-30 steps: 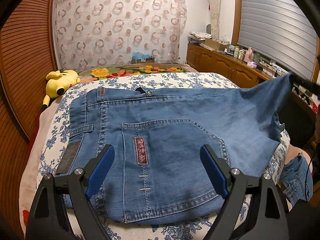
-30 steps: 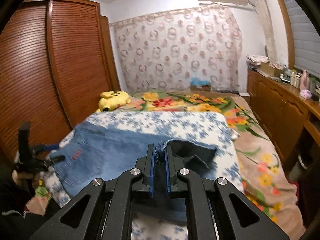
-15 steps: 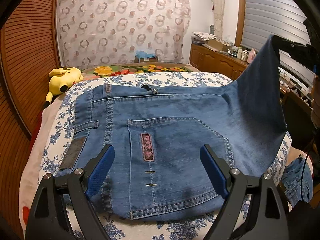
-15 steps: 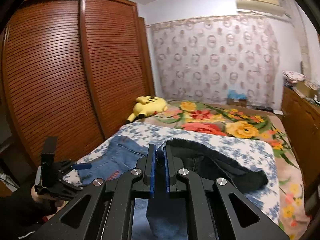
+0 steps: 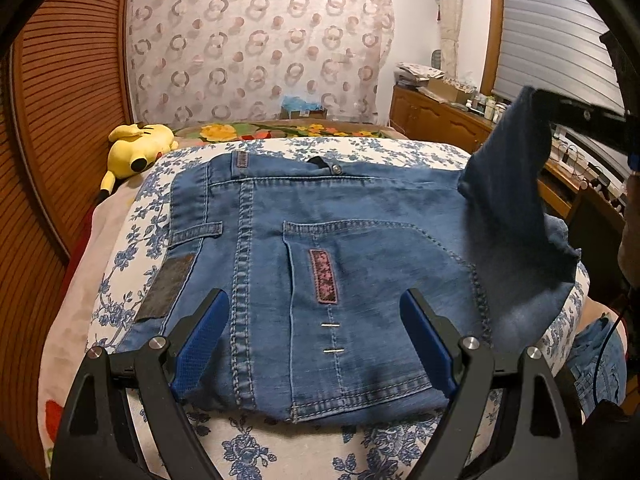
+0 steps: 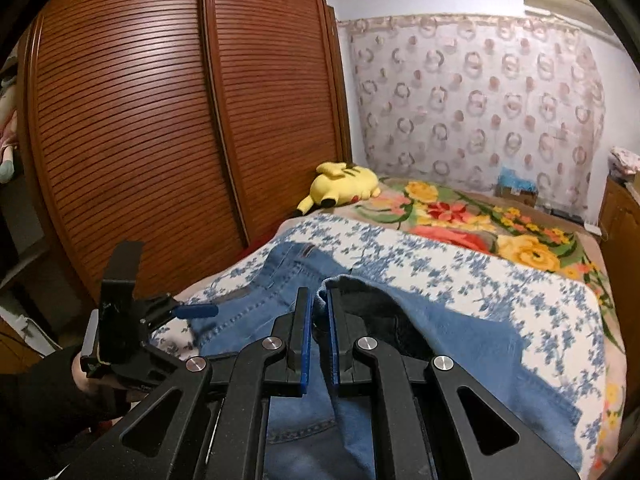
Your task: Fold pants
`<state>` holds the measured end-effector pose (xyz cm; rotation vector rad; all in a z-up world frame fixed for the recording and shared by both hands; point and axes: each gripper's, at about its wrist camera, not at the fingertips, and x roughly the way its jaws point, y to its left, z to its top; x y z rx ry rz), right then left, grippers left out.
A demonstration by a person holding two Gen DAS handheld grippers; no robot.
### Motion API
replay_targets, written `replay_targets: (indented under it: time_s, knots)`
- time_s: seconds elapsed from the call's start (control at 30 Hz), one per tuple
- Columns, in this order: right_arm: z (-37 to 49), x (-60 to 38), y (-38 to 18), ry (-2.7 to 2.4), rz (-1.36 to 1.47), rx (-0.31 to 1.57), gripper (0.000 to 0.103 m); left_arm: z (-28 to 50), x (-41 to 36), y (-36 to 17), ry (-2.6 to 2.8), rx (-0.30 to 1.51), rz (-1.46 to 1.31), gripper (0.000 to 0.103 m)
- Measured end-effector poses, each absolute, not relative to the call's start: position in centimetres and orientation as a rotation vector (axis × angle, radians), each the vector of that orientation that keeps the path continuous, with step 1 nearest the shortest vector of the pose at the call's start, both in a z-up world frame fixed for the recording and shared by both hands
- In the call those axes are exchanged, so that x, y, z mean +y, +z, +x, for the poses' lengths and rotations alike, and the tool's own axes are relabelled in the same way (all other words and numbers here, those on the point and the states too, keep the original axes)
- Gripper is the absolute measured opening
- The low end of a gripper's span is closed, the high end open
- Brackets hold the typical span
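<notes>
At the near edge of the bed: two hand-held grippers work over a pair of blue denim pants.
Left gripper (image 5: 314, 340): its blue-padded fingers (image 5: 200, 336) stand wide apart, gripping nothing, poised above the seat of the pants at the near edge.
Right gripper (image 6: 318, 340): fingers pressed together, clamped on a hem of the pants, with denim pinched between the blue pads (image 6: 306, 340).
Pants (image 5: 340, 264): seat and back pocket lie flat on the blue-flowered sheet, waistband toward the left side of the bed; one leg end is raised off the surface at the right side, hanging from the right gripper.
Sheet (image 5: 280, 448): white with blue flowers, covering the near part of the bed under the pants.
Blanket (image 6: 460, 216): floral in red and yellow, on the far part of the bed.
Plush toy (image 5: 138, 150): yellow, at the far-left corner of the sheet, apart from the pants.
Wardrobe (image 6: 160, 120): brown slatted doors along the left side of the bed.
</notes>
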<state>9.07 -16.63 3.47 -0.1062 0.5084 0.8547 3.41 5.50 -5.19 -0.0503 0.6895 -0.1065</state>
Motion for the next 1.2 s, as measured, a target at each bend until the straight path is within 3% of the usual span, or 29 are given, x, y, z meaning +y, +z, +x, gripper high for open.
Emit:
replay_targets:
  time_s: [0.27, 0.33, 0.4, 0.47, 0.7, 1.03, 1.2]
  knots:
    - [9.1, -15.4, 3.5, 0.855, -0.139, 0.540, 0.008, 3.4, 5.9, -5.5, -0.109, 0.698, -0.059, 0.088]
    - [9.1, -15.3, 3.7, 0.857, -0.153, 0.540, 0.018, 3.6, 5.9, -5.4, -0.112, 0.696, -0.059, 0.088]
    - [8.9, -15.2, 3.9, 0.854, -0.171, 0.534, 0.045, 3.6, 5.8, -5.3, -0.115, 0.691, -0.058, 0.088]
    - [8.6, -15.5, 4.2, 0.845, -0.172, 0.517, 0.050, 3.6, 5.6, -5.1, -0.118, 0.686, -0.056, 0.088]
    - [8.3, -18.8, 3.9, 0.765, -0.140, 0.502, 0.051, 3.9, 4.9, -4.9, -0.144, 0.685, -0.052, 0.088]
    - [10.2, -20.6, 0.2, 0.619, -0.117, 0.640, 0.051, 6.7, 2.5, -3.7, -0.228, 0.667, -0.047, 0.087]
    - [11.8, -20.2, -0.5, 0.596, -0.090, 0.704, 0.051, 8.4, 1.0, -4.0, -0.270, 0.698, -0.033, 0.072]
